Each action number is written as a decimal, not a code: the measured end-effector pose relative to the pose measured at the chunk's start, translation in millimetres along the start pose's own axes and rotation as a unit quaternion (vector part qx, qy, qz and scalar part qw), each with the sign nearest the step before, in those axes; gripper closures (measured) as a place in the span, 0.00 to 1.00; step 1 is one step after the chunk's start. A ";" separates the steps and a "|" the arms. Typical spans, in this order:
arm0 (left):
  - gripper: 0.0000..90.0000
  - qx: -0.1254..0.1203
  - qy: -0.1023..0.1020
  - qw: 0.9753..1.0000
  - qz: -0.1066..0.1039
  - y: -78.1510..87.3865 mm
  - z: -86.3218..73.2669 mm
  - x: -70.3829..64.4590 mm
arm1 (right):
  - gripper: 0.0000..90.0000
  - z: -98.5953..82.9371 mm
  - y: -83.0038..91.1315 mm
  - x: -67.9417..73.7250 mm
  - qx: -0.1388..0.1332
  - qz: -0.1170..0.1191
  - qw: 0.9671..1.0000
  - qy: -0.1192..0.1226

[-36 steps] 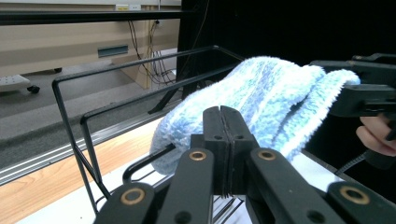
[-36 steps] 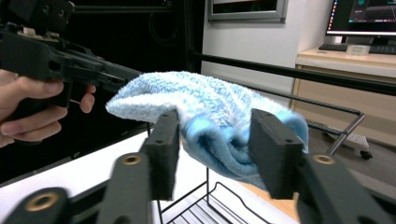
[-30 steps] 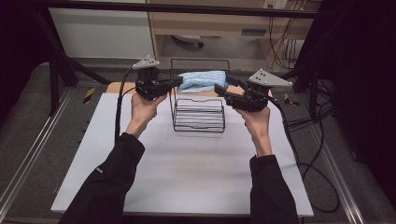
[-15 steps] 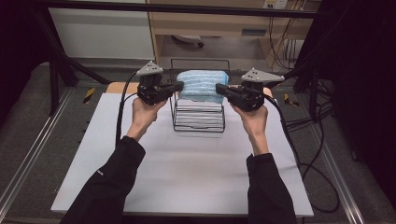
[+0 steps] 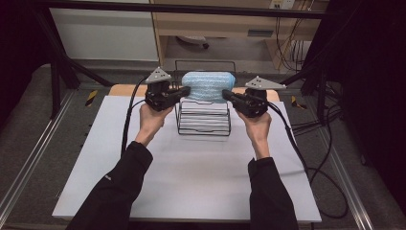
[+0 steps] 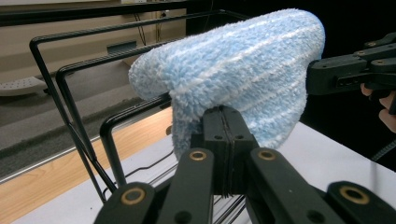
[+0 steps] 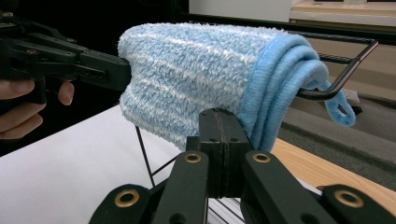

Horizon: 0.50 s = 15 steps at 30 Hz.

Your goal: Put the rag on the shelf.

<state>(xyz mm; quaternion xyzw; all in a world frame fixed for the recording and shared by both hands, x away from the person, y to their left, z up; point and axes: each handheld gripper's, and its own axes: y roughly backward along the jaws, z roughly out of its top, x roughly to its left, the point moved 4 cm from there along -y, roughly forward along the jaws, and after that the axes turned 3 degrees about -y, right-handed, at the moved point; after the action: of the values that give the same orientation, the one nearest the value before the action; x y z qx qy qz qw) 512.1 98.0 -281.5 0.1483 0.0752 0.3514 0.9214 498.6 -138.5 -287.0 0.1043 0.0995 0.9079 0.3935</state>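
Fingers (image 6: 224, 140) pinching blue towel (image 5: 208, 86) (folded) — draped over wire rack (image 5: 203, 122)

I face a white table top (image 5: 191, 182) across the lower centre of the high view. A wooden board (image 5: 119, 89) runs along its far edge. Two yellow-and-black markers (image 5: 91, 97) (image 5: 295, 101) lie just beyond the table's far corners. A metal rail (image 5: 33, 163) runs down the left of the frame. Black cables (image 5: 316, 143) trail at right. A white panel (image 5: 105, 33) stands upper left, with a wooden shelf unit (image 5: 215, 24) at upper centre.
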 end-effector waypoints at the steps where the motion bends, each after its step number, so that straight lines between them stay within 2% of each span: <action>1: 0.99 0.000 0.002 1.000 -0.001 -0.2 -0.4 0.1 | 0.99 -0.4 -0.8 0.1 -0.002 0.000 1.000 0.000; 7: 0.98 -0.002 -0.003 1.000 -0.002 5.5 0.5 -1.1 | 0.91 0.0 2.1 3.8 -0.014 0.006 1.000 0.008; 15: 0.89 -0.006 0.000 1.000 -0.004 15.9 7.3 -2.8 | 0.79 9.3 12.8 10.0 -0.030 0.012 0.999 0.007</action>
<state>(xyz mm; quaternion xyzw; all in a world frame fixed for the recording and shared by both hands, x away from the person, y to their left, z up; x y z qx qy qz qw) 501.8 105.7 -269.3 0.1420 0.0739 0.3478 0.9238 485.5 -138.8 -273.6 0.0874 0.0732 0.9160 0.3847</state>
